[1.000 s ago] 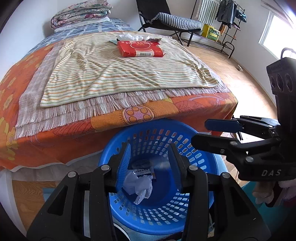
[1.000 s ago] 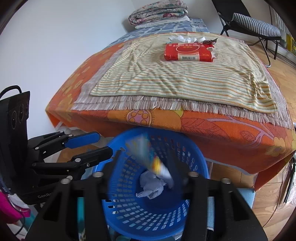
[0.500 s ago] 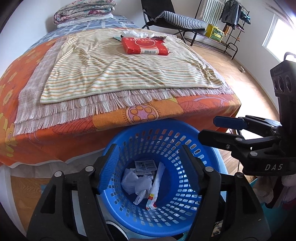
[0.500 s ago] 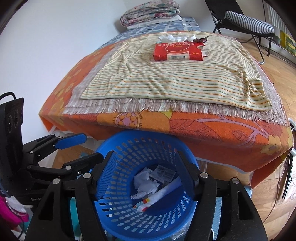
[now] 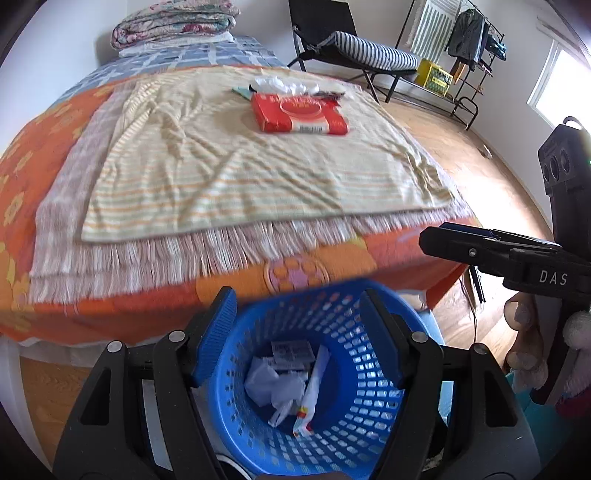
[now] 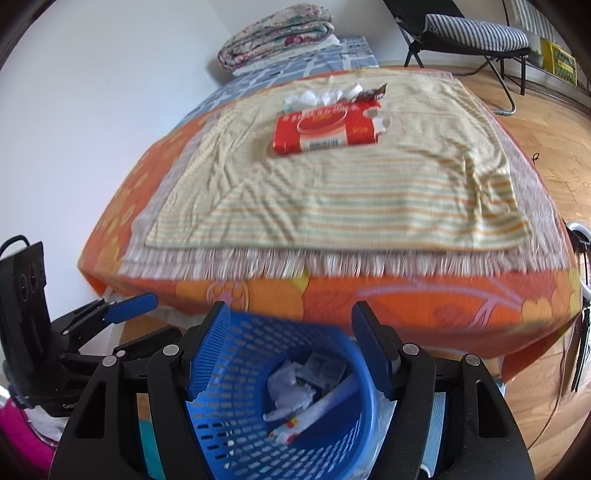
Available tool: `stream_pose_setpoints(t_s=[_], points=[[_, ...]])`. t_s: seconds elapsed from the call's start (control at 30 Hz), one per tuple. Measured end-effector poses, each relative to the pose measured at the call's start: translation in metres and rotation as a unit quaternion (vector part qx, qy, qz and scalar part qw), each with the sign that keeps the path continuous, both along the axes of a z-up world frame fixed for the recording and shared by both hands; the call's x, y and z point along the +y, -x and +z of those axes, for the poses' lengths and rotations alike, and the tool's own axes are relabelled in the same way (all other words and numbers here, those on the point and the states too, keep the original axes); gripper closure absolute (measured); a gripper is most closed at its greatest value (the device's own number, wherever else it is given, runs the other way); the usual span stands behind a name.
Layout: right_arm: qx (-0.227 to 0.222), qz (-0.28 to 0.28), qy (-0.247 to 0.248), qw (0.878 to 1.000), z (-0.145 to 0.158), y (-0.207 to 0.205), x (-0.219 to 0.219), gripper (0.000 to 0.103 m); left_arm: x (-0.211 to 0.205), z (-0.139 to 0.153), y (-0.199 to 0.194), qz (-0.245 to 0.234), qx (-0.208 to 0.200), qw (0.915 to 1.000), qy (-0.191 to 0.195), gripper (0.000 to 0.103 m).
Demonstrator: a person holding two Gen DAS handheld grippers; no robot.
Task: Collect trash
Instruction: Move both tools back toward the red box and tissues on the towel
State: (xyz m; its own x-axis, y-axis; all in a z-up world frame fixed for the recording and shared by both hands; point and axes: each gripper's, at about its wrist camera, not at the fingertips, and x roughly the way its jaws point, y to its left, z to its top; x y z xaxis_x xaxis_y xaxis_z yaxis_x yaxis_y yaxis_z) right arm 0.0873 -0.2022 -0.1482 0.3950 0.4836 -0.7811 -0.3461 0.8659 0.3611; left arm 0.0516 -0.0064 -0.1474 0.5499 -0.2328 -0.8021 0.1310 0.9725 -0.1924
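A blue mesh basket (image 5: 354, 417) (image 6: 236, 439) stands on the floor at the foot of the bed. In it lie crumpled white paper (image 5: 273, 384) (image 6: 286, 387), a small printed packet (image 5: 291, 350) and a long white wrapper (image 5: 310, 398) (image 6: 314, 410). My left gripper (image 5: 299, 314) is open and empty above the basket. My right gripper (image 6: 290, 325) is open and empty above it too. On the bed lie a red tissue pack (image 5: 299, 114) (image 6: 325, 127) and white crumpled tissues (image 5: 282, 85) (image 6: 321, 96) with a dark wrapper (image 6: 373, 92) behind it.
The bed carries a striped cream blanket (image 5: 240, 166) over an orange flowered sheet (image 6: 406, 299). Folded quilts (image 5: 173, 22) lie at its far end. A black folding chair (image 5: 343, 40) and a clothes rack (image 5: 469, 44) stand on the wooden floor at the right.
Both grippers have opened and the wrapper and paper have dropped into the basket. Both views have since lifted and tilted toward the bed.
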Motion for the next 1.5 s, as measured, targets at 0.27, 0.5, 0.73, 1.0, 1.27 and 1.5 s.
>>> stream_pose_setpoints(t_s=[0.27,0.5,0.73,1.0,1.27,1.5], points=[[-0.023,0.007,-0.005,1.000,0.015,-0.052,-0.002,0.035,0.011,0.027,-0.048,0.010,-0.026,0.9996,0.003,0.032],[-0.020,-0.005,-0.027,0.999,0.018,-0.106,-0.009,0.035,0.022,0.046,-0.101,0.017,-0.049,0.9986,-0.007,0.032],[-0.031,0.038,-0.039,0.998,0.029,-0.166,0.018,0.035,0.041,0.066,-0.150,0.037,-0.067,0.9971,0.005,0.032],[-0.029,0.080,-0.032,0.996,0.019,-0.239,0.050,0.035,0.072,0.065,-0.177,0.075,-0.060,0.9944,0.044,0.032],[-0.019,0.108,0.004,0.994,-0.001,-0.284,0.082,0.035,0.079,0.055,-0.182,0.080,-0.050,0.9947,0.040,0.032],[0.045,0.109,0.022,0.993,-0.029,-0.302,0.083,0.035,0.084,0.056,-0.189,0.084,-0.055,0.9942,0.038,0.032]])
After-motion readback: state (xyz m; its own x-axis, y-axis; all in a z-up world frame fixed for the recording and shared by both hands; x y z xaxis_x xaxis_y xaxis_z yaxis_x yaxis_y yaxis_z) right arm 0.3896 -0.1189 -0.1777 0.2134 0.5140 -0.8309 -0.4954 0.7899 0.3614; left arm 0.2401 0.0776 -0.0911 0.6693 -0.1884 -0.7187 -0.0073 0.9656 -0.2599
